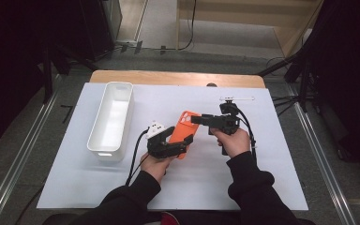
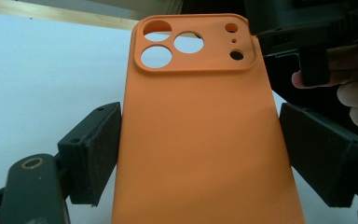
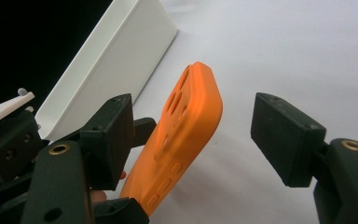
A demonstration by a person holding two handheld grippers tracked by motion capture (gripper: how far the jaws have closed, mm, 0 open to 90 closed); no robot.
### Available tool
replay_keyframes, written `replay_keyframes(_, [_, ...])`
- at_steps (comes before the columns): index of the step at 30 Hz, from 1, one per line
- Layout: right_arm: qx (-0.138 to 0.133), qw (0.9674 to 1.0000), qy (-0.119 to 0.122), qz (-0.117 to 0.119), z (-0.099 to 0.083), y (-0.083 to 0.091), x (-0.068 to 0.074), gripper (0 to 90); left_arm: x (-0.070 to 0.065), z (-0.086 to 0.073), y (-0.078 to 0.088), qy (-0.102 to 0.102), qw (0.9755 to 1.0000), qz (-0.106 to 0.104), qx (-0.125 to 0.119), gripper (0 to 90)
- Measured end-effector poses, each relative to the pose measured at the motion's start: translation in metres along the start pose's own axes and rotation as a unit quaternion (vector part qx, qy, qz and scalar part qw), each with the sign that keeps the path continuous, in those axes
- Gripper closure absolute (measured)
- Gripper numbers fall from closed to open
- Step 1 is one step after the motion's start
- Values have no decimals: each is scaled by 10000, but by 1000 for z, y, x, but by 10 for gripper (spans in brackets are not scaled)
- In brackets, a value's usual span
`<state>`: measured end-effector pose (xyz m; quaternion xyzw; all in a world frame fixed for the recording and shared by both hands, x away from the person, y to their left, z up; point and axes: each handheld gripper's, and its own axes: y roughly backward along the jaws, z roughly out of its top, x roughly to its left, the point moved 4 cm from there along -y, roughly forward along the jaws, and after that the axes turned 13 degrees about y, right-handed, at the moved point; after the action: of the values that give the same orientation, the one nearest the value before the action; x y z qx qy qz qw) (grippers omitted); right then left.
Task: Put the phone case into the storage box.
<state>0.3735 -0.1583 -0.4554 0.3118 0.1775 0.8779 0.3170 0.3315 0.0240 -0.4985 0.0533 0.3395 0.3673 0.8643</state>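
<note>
orange phone case clamped edgewise (left jaws), white bin apart

Nothing to read here, honestly. The orange phone case has a totally plain back, just camera cutouts, no logo or brand stamped on it. The white bin is blank on the walls and rim I can see. The white sheet covering the table has no print or markings either. There might be some tiny marking on the small white part sitting on top of the left gripper, but it's way too small and fuzzy in the high view to make out any characters.
</note>
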Motion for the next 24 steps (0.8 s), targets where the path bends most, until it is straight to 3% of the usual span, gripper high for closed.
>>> replay_keyframes(11, [24,9993,-375,63,3,1,-2,440,0,0,0,-33,10000,43,-32,160])
replay_keyframes(24, [137,9980,-613,77,3,-1,-3,594,-4,-2,-1,-90,9999,60,-49,160])
